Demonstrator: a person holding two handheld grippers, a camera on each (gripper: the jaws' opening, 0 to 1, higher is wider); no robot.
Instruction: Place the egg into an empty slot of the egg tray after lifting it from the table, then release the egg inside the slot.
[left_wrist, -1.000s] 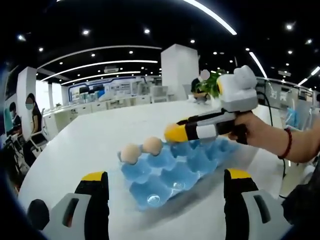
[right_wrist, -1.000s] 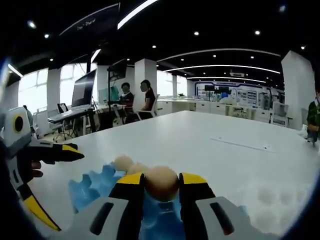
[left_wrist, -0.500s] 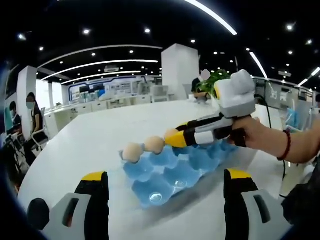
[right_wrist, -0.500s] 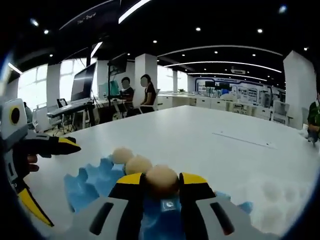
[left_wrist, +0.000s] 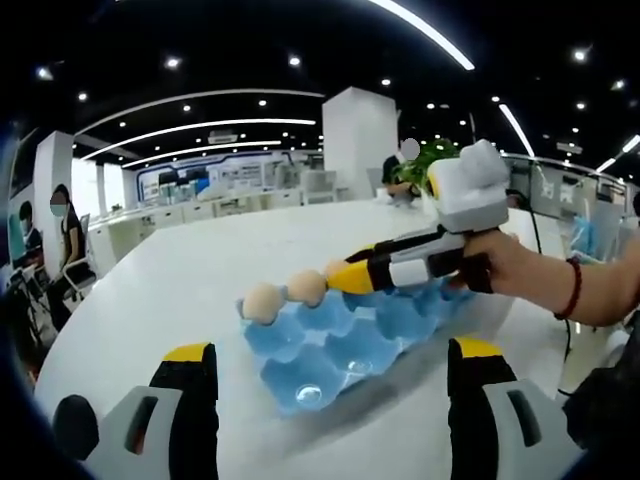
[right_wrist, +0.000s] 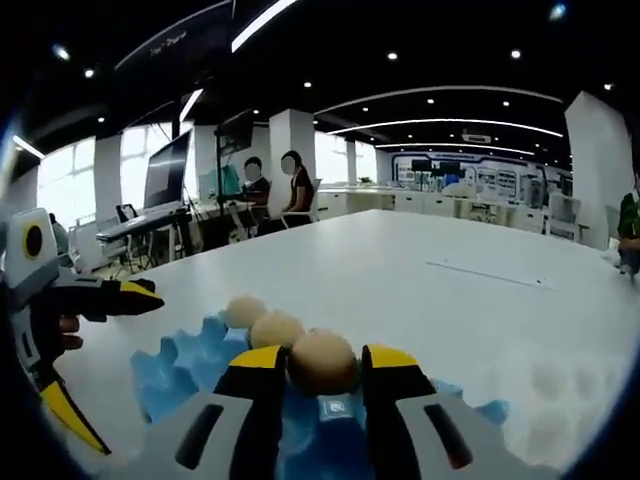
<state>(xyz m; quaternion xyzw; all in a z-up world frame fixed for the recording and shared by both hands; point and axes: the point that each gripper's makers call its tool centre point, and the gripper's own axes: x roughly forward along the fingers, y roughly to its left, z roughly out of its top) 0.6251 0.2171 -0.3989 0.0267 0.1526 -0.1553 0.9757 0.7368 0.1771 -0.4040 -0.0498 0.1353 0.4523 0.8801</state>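
Note:
A blue egg tray (left_wrist: 345, 340) lies on the white table (left_wrist: 190, 280). Two tan eggs (left_wrist: 262, 302) sit side by side in its far row. My right gripper (left_wrist: 345, 277) comes in from the right, held by a hand, its tips just beside the second egg. In the right gripper view that gripper (right_wrist: 325, 362) is shut on a third egg (right_wrist: 322, 358), low over the tray (right_wrist: 170, 365) next to the two seated eggs (right_wrist: 276, 329). My left gripper (left_wrist: 335, 375) stands wide open in front of the tray with nothing between its jaws; it also shows at the left (right_wrist: 130, 375).
The white table runs wide beyond the tray (right_wrist: 450, 290). A person's forearm with a red wrist band (left_wrist: 575, 290) crosses on the right. A white pillar (left_wrist: 360, 140) and a plant (left_wrist: 425, 165) stand behind; people sit at far desks (right_wrist: 290, 190).
My right gripper has come down and a little toward the two seated eggs, bringing its egg close to the tray. The left gripper has stayed open and still.

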